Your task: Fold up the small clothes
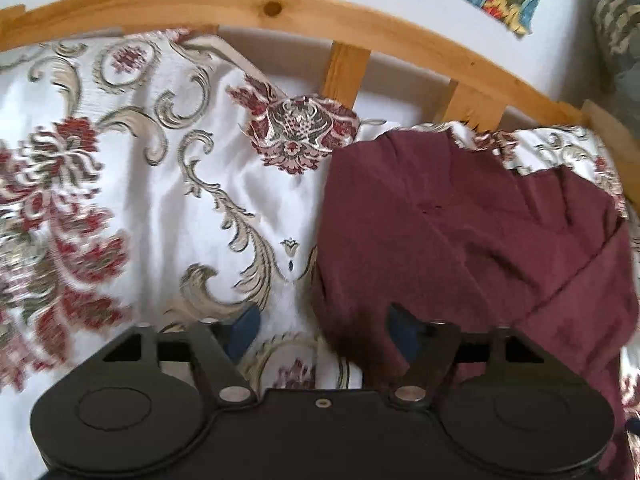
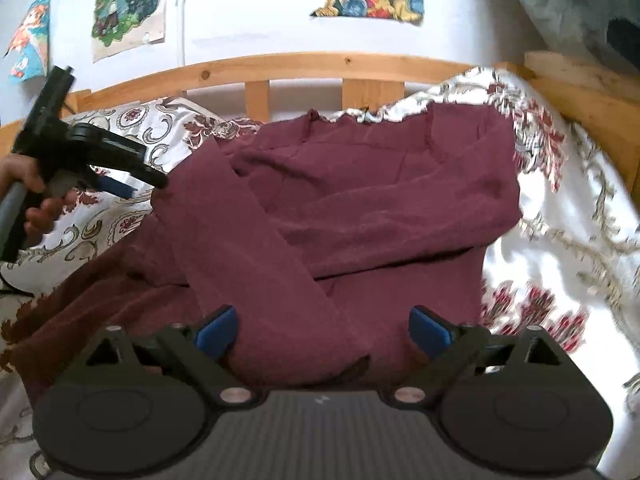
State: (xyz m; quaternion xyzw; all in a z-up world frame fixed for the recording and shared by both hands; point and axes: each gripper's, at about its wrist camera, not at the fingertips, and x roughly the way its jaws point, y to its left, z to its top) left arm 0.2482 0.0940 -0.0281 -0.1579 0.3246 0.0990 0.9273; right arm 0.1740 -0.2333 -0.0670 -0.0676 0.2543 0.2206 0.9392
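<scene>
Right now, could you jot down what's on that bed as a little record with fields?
garment: maroon top, sleeves folded across its body
surface: floral bedspread
behind: wooden rail, posters on the wall
left gripper: open, at the top's edge, holding nothing
right gripper: open over the top's near edge, not gripping

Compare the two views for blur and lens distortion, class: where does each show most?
Left wrist view: motion-smeared overall, the bedspread pattern streaked; the wooden rail bows into an arc. Right wrist view: maroon garment fairly sharp centrally, smear toward the right edge; rail likewise curved.
</scene>
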